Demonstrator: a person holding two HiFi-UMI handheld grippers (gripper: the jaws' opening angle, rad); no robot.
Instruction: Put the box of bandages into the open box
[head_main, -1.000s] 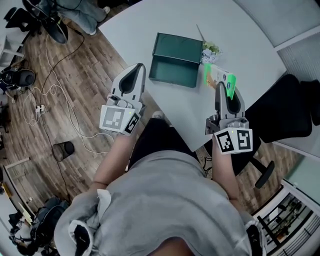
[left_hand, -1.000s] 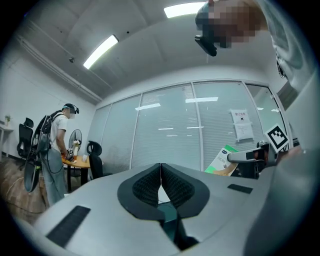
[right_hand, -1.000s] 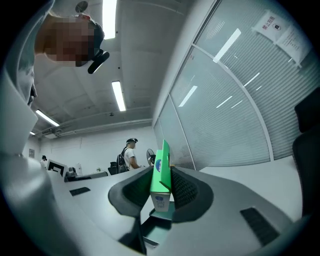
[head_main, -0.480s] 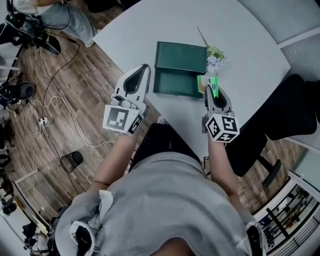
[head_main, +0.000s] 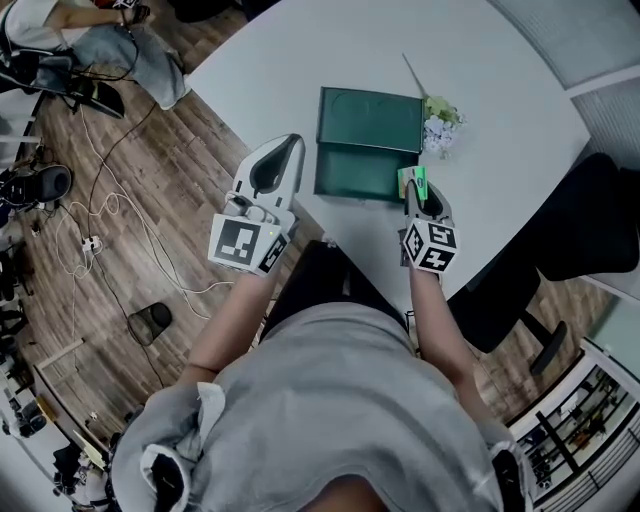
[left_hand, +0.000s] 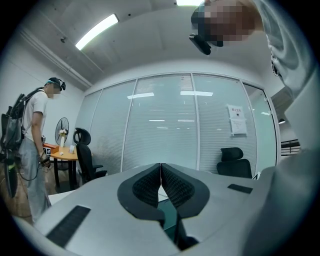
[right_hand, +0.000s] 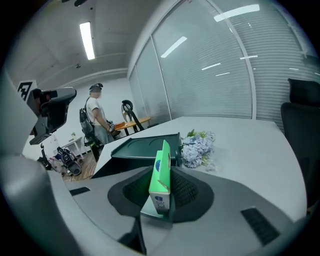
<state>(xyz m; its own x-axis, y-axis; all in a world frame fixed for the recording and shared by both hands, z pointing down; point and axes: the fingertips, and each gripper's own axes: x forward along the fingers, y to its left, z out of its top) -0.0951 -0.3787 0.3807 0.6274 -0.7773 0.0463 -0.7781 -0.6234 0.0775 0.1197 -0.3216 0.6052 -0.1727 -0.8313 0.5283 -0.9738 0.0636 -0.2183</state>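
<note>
Bandage box stands on edge, clamped between the 2 jaws of the right gripper, long axis running forward along them. The open box lies just ahead, slightly left. Left gripper, jaws together and empty, is farther off.

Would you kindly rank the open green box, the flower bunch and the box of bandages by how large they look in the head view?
1. open green box
2. flower bunch
3. box of bandages, though the right gripper holding it hides part, so this last place is unsure.
</note>
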